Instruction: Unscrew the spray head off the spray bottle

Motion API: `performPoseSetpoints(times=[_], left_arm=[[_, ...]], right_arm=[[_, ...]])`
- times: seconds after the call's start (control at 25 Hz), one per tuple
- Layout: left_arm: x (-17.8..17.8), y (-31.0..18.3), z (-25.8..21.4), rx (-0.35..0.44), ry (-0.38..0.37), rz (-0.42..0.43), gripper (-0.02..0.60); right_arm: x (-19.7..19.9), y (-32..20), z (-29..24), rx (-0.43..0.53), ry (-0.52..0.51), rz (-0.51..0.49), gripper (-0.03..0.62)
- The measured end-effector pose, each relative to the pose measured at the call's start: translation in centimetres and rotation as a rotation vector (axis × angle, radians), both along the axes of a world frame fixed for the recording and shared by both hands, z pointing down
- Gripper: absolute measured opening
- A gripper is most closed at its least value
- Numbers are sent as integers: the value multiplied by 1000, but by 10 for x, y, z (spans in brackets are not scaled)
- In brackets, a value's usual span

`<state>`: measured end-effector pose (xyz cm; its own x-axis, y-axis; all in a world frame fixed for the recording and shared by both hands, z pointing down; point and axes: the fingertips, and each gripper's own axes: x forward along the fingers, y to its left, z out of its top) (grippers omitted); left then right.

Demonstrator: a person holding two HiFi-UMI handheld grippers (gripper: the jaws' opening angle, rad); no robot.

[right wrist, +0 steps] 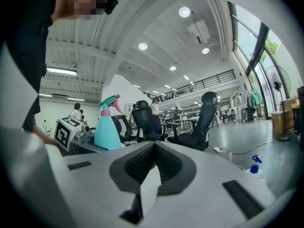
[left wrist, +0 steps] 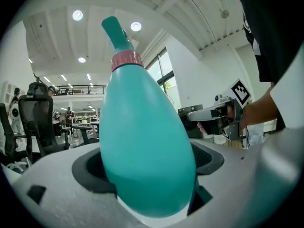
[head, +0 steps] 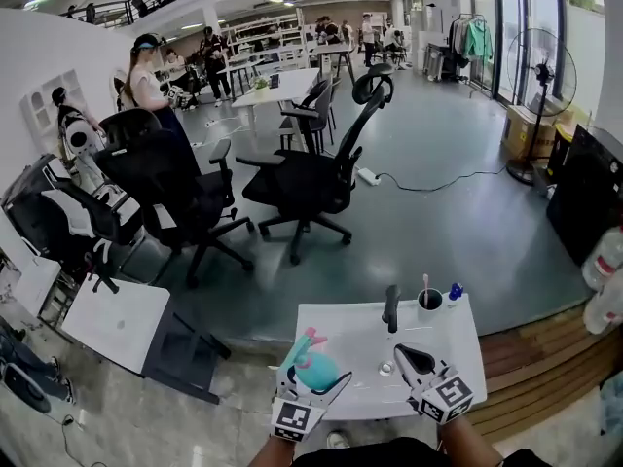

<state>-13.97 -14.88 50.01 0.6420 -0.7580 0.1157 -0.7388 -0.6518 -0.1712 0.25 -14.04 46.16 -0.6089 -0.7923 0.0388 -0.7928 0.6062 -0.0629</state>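
At the table's [head: 362, 337] near left corner the left gripper [head: 313, 382] has its jaws clamped on the belly of the teal spray bottle [left wrist: 142, 146]. Its own view shows the pink collar [left wrist: 127, 60] and the spray head [left wrist: 116, 30] on top. The right gripper view adds the pink trigger [right wrist: 117, 106], which is unseen there. The right gripper [head: 414, 360], near the table's near right edge, has its jaws pressed together on nothing, plain in its own view. Only the head view shows the black cup [head: 429, 301] at the far edge beside a small blue-topped bottle [head: 455, 291].
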Motion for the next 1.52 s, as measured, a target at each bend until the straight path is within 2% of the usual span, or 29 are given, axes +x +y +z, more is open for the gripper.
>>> performPoseSetpoints(times=[0.28, 0.56, 0.92, 1.12, 1.36, 1.52], left_arm=[[7, -9, 2, 4, -20, 78, 471], [31, -23, 7, 0, -32, 87, 471], [73, -31, 17, -38, -64, 82, 471], [96, -33, 26, -57, -95, 97, 470], [116, -30, 46, -91, -134, 110, 471], [130, -29, 51, -72, -179, 124, 470]], right_arm=[[4, -2, -2, 5, 4, 60, 5], [16, -10, -13, 32, 15, 34, 5], [5, 3, -36, 76, 60, -164, 11], [-8, 10, -44, 60, 69, -284, 101], [-25, 14, -53, 15, 51, -349, 150], [-27, 7, -48, -9, 53, -331, 163]])
